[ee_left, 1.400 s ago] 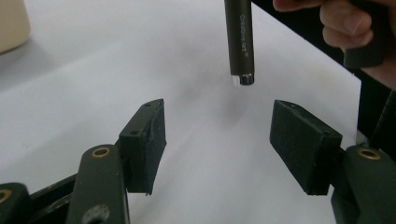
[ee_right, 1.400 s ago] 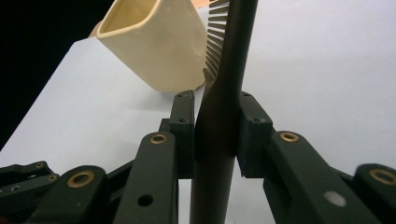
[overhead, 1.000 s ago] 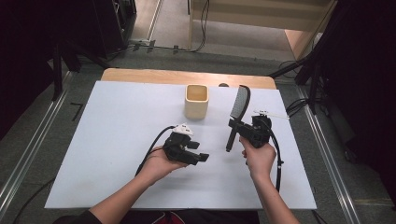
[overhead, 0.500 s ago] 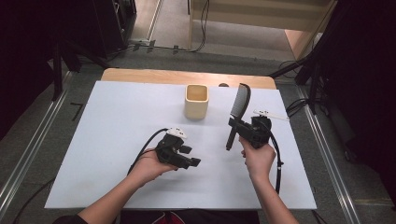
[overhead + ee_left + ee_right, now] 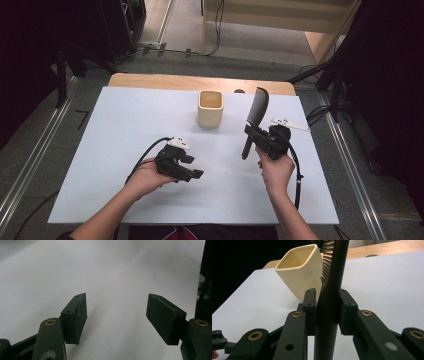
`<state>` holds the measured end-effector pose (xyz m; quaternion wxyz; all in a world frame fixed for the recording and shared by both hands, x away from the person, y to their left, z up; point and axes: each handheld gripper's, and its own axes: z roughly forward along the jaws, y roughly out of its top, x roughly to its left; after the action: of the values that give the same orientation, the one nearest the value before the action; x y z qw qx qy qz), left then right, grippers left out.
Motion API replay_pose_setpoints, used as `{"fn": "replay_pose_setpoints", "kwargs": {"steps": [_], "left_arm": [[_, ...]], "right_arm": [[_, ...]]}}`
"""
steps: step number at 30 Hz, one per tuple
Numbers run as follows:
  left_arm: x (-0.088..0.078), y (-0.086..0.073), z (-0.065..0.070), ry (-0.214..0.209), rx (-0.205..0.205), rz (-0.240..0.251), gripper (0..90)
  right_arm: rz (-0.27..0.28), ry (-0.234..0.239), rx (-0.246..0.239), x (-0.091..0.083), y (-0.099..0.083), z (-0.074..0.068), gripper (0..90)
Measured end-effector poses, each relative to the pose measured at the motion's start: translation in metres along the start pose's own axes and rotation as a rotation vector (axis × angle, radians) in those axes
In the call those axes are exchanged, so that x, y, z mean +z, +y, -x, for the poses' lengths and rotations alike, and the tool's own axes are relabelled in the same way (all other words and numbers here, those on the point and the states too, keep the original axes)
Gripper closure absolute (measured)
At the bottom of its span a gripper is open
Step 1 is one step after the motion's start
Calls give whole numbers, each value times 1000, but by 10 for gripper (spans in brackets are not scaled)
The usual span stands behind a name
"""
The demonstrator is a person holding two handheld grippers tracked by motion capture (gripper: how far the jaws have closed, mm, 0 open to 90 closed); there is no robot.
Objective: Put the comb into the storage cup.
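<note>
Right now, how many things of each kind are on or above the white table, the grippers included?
Combs: 1, the black comb, clamped in the right gripper
Cups: 1, the cream square cup, standing upright
Grippers: 2, the right one and the left gripper, whose jaws stand apart with nothing between them
Total: 4

No readable text, label, brand, number or sign appears on any surface in these views, including the cup, comb, grippers and table.
</note>
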<state>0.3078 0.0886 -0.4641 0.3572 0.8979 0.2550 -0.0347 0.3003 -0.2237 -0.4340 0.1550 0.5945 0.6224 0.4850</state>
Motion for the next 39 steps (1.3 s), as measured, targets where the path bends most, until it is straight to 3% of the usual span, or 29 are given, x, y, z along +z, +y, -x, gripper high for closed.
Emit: {"fn": "replay_pose_setpoints", "kwargs": {"steps": [6, 15, 24, 39], "left_arm": [[-4, -8, -1, 5, 23, -24, 343], [-13, -18, -3, 14, 26, -15, 343], [-24, -28, -9, 24, 6, 0, 343], [-39, -42, -14, 68, -19, 6, 343]], "right_arm": [[22, 0, -11, -1, 1, -1, 699], [37, -2, -33, -1, 0, -4, 699], [40, 1, -38, -1, 2, -4, 699], [90, -9, -73, 1, 7, -12, 698]]}}
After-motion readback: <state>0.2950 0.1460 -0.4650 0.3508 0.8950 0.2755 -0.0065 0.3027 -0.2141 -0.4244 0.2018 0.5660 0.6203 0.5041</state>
